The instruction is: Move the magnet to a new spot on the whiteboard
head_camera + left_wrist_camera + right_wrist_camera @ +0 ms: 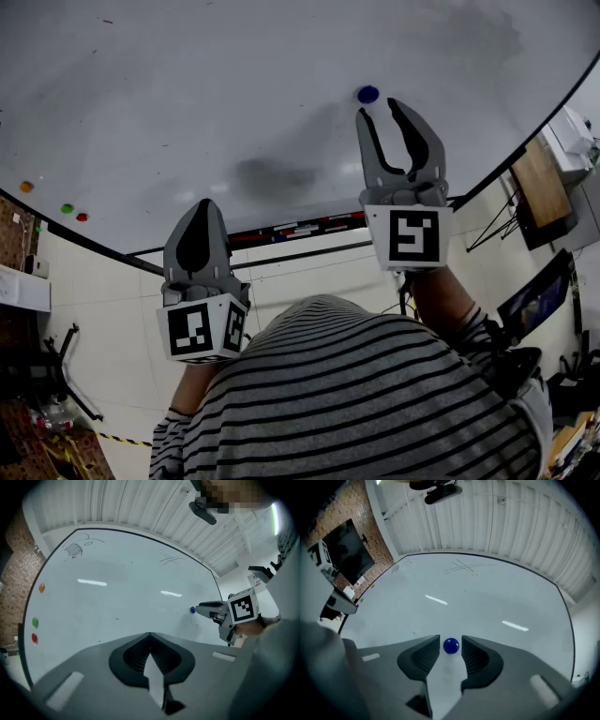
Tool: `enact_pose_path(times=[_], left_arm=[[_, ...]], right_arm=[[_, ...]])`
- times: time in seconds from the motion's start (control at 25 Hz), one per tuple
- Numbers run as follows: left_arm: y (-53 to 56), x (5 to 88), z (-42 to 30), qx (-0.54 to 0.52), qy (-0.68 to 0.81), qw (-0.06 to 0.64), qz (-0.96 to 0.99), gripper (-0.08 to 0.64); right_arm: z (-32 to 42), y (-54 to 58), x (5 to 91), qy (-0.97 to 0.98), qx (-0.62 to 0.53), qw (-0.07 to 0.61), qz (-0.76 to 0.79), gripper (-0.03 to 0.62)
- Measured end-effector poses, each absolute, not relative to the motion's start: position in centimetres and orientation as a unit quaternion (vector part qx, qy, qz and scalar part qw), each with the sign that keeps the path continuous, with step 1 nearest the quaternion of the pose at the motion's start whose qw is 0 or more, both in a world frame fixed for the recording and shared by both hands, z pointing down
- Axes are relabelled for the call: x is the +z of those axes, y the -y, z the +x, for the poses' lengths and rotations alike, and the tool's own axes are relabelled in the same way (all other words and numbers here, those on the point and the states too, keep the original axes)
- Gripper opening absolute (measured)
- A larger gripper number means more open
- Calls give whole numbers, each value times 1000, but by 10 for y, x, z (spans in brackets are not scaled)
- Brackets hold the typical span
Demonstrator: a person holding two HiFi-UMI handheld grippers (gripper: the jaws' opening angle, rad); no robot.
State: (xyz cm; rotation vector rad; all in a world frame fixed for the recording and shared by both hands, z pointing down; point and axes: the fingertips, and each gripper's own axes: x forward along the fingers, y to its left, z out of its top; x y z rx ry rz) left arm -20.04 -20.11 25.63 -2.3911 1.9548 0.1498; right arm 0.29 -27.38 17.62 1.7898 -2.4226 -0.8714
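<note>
2 jaws of my right gripper stood wide apart, with the blue magnet at the mouth of the gap between their tips, untouched, on the whiteboard. My left gripper hung lower, well apart from it, jaws closed together on nothing.
</note>
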Motion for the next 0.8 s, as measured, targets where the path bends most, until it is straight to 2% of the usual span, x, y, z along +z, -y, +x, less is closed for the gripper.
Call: enact_pose_path(times=[0.52, 0.8], left_arm=[[214, 257, -209, 45, -632, 22, -773, 15], [195, 254, -197, 45, -632, 28, -773, 15]], right_arm=[[2, 299, 181, 753, -276, 1, 598, 114], [10, 256, 168, 771, -249, -52, 584, 124]])
